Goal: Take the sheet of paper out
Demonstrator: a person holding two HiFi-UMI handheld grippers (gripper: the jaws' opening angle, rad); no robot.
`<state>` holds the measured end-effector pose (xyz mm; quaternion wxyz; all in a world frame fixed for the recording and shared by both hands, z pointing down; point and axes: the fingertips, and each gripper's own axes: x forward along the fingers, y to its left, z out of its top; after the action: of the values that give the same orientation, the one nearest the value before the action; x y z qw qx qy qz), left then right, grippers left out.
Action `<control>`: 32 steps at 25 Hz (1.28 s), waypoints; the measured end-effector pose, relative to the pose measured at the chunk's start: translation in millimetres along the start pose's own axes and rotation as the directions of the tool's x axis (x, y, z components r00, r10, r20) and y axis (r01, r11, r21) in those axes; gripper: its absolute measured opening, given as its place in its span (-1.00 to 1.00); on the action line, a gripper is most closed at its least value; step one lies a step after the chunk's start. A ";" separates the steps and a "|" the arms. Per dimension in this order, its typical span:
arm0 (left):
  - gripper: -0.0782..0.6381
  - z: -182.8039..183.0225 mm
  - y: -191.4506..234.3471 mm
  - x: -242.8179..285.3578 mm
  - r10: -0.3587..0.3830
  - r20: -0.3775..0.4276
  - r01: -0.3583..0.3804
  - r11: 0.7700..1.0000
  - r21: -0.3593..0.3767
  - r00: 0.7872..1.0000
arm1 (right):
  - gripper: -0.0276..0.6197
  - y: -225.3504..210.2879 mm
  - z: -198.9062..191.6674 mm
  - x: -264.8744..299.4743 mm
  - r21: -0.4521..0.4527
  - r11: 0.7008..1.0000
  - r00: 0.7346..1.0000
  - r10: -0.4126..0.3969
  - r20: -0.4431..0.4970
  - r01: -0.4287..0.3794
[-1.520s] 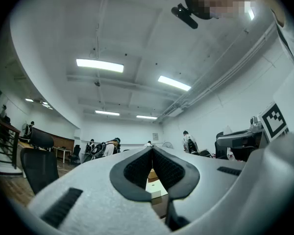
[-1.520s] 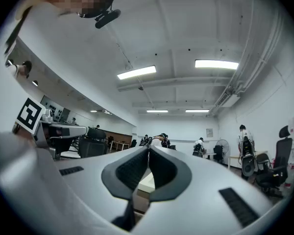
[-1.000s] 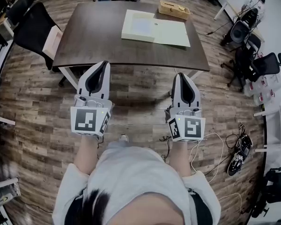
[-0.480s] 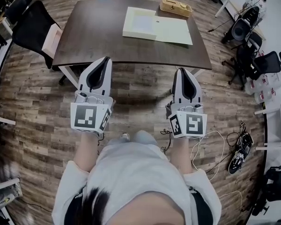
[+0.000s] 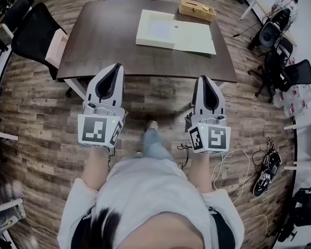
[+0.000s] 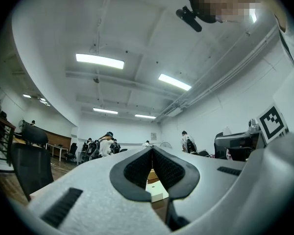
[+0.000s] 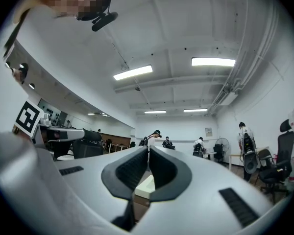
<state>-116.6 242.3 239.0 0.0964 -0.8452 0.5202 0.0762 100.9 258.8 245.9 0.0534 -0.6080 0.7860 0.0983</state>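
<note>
The sheet of paper (image 5: 195, 38) is lying flat on the dark desk (image 5: 103, 35), touching the right side of a white box (image 5: 155, 29); a wooden box (image 5: 197, 9) is sitting behind it; we are holding the left tongs (image 5: 115, 67) and right tongs (image 5: 206, 79) pressed together, pinching nothing, near the desk's front edge, well apart from the sheet.

dark brown table (image 5: 103, 40) – cream box (image 5: 155, 29), pale yellow-green sheet of paper (image 5: 197, 39), tan basket (image 5: 197, 8). left gripper (image 5: 115, 67) and right gripper (image 5: 205, 79) – pale grey, black pads (image 6: 135, 170), black-and-white square markers (image 5: 96, 130). brown-grey plank floor (image 5: 36, 118).
</note>
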 end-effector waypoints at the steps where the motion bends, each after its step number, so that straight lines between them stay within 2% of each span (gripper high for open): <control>1: -0.76 -1.2 1.4 7.3 -0.002 -0.001 0.002 1.000 0.003 1.000 | -0.86 -4.3 -2.3 6.8 0.008 1.000 1.000 -0.003 -0.001 0.003; 23: -0.76 -49.5 45.9 206.8 0.037 -0.037 -0.036 0.999 0.027 0.999 | -0.86 -103.3 -54.4 200.2 0.057 0.997 0.998 0.058 -0.019 -0.057; 32: -0.76 -61.4 53.8 276.4 0.057 -0.013 -0.057 0.998 0.041 0.998 | -0.86 -137.6 -71.2 265.8 0.064 0.992 0.994 0.110 -0.012 -0.109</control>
<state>-39.4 -35.2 230.7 0.1077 -0.8284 0.5461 0.0621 168.6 -41.3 248.9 0.0611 -0.5629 0.8211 0.0717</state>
